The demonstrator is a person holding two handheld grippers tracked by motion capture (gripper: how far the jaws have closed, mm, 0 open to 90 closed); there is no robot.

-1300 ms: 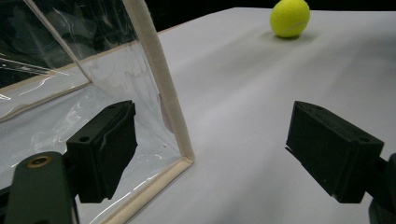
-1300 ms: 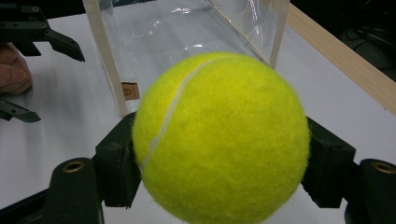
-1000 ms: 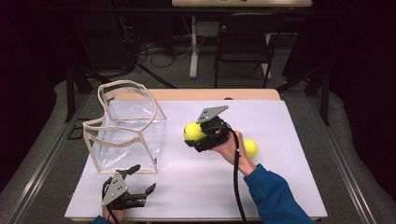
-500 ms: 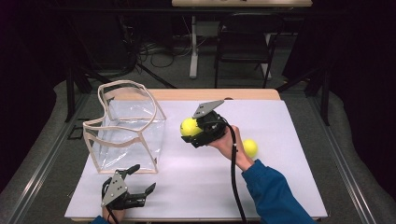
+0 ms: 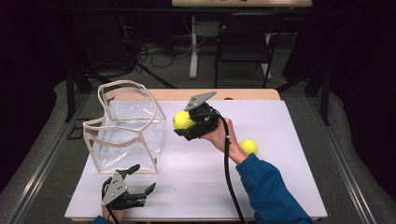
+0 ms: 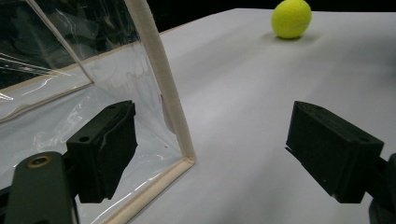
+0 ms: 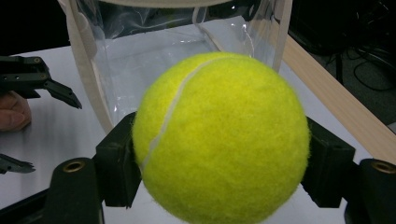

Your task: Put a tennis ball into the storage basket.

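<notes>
The tennis ball sits clamped between the right gripper's jaws, lifted above the middle of the table, just beside the clear bag. It could strike the bag's soft rim and bounce off if carried too low. The left gripper, jaws apart, rests at the near left edge; a second ball lies toward the right edge.
</notes>
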